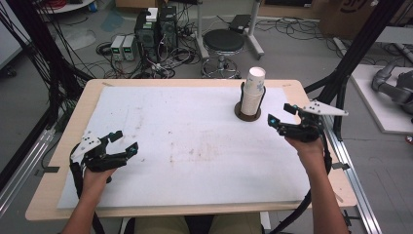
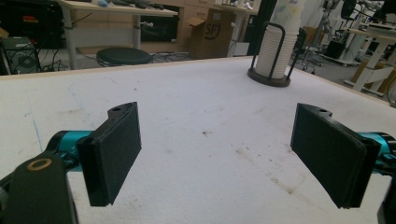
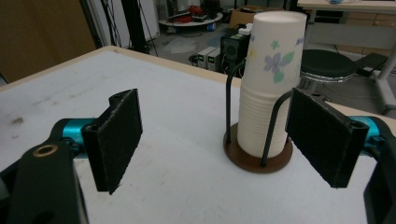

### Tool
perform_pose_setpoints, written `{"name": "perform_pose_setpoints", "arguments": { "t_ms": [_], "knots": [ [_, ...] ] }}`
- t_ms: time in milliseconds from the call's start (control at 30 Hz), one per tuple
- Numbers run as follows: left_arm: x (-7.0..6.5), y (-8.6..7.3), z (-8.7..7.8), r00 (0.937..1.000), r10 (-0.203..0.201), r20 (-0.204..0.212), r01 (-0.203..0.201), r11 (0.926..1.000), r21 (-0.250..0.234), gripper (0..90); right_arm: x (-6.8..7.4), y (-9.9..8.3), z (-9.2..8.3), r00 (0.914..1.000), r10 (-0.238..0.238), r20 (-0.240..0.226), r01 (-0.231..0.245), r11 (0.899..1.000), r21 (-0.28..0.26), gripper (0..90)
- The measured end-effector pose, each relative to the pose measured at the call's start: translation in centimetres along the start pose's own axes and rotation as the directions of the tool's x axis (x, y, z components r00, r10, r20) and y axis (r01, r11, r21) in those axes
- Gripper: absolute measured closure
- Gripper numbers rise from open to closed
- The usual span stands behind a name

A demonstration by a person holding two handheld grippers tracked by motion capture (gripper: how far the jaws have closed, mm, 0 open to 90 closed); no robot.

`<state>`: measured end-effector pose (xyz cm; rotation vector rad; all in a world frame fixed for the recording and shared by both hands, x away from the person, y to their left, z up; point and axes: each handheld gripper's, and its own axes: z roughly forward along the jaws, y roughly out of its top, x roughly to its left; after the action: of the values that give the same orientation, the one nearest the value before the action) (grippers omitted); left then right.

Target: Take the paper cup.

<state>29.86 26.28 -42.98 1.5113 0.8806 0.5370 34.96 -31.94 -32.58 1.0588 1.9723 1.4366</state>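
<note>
Right now, near edge first: left hand-held gripper hovering low over the white surface, jaws spread wide, nothing between them. Farther along, right hand-held gripper likewise released and empty, lined up just short of the stack of paper cups. Stack upright in its wire holder at the far right of the surface. Nothing grasped yet; top cup not yet pulled, by the look of it.

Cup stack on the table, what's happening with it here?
A person holds a claw in each hand over the white mat. The right claw is open, close beside the cup stack in its dark wire holder, not touching it. The left claw is open too, far off at the mat's near left.
</note>
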Motion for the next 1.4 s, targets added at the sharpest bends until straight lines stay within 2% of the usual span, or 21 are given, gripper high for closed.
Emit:
{"name": "perform_pose_setpoints", "arguments": {
  "t_ms": [67, 200, 267, 367, 467, 533, 633, 667, 933, 967, 1167, 1400],
  "knots": [
    [0.0, 0.0, 0.1, 1.0000, 0.000, 0.003, 0.000, 1.0000, 0.003, 16.2, -0.8, 1.5, 0.9, 1.0000, 0.004, 0.008, -0.004, 1.000, 0.000, 19.1],
    [0.0, 0.0, 0.1, 1.0000, 0.004, 0.005, -0.004, 1.0000, 0.006, 16.2, -1.2, 2.7, 1.7, 0.9999, -0.003, 0.013, 0.003, 1.000, 0.009, 19.1],
    [0.0, 0.0, 0.1, 1.0000, 0.002, 0.008, -0.002, 1.0000, 0.007, 16.2, -1.6, 3.8, 2.7, 0.9999, -0.008, 0.014, 0.008, 1.000, 0.031, 19.1],
    [0.0, 0.0, 0.1, 0.9999, -0.001, 0.010, 0.001, 1.0000, 0.006, 16.2, -1.7, 4.5, 3.4, 0.9997, -0.018, 0.017, 0.017, 0.999, 0.049, 19.1],
    [-0.1, 0.0, 0.2, 0.9999, -0.004, 0.012, 0.003, 1.0000, 0.007, 16.2, -2.1, 5.4, 4.5, 0.9997, -0.014, 0.019, 0.013, 0.998, 0.065, 19.1],
    [-0.1, 0.0, 0.3, 0.9999, -0.001, 0.016, 0.000, 0.9999, 0.014, 16.2, -2.8, 6.2, 5.9, 0.9996, 0.005, 0.028, -0.007, 0.997, 0.075, 19.1],
    [-0.2, -0.1, 0.4, 0.9999, 0.001, 0.016, -0.002, 0.9999, 0.017, 16.2, -3.5, 6.6, 7.1, 0.9991, 0.018, 0.039, -0.021, 0.996, 0.088, 19.1],
    [-0.3, -0.1, 0.4, 0.9999, 0.000, 0.017, -0.001, 0.9999, 0.015, 16.2, -3.7, 6.9, 7.6, 0.9985, 0.016, 0.052, -0.021, 0.994, 0.106, 19.1],
    [-0.1, -0.1, 0.5, 0.9999, -0.002, 0.016, 0.002, 0.9999, 0.017, 16.1, -4.8, 8.0, 10.5, 0.9969, 0.010, 0.078, -0.022, 0.988, 0.152, 19.1],
    [-0.1, -0.1, 0.5, 0.9998, -0.002, 0.017, 0.002, 0.9998, 0.019, 16.2, -5.1, 8.1, 11.3, 0.9966, 0.005, 0.082, -0.018, 0.988, 0.154, 19.1],
    [0.0, -0.1, 0.5, 0.9999, -0.005, 0.013, 0.005, 0.9998, 0.018, 16.1, -5.7, 7.7, 12.9, 0.9945, 0.027, 0.102, -0.045, 0.982, 0.184, 19.1],
    [0.1, -0.2, 0.5, 0.9999, -0.006, 0.010, 0.006, 0.9998, 0.018, 16.2, -6.0, 7.9, 14.4, 0.9932, 0.013, 0.115, -0.038, 0.976, 0.215, 19.2]
  ]
}}
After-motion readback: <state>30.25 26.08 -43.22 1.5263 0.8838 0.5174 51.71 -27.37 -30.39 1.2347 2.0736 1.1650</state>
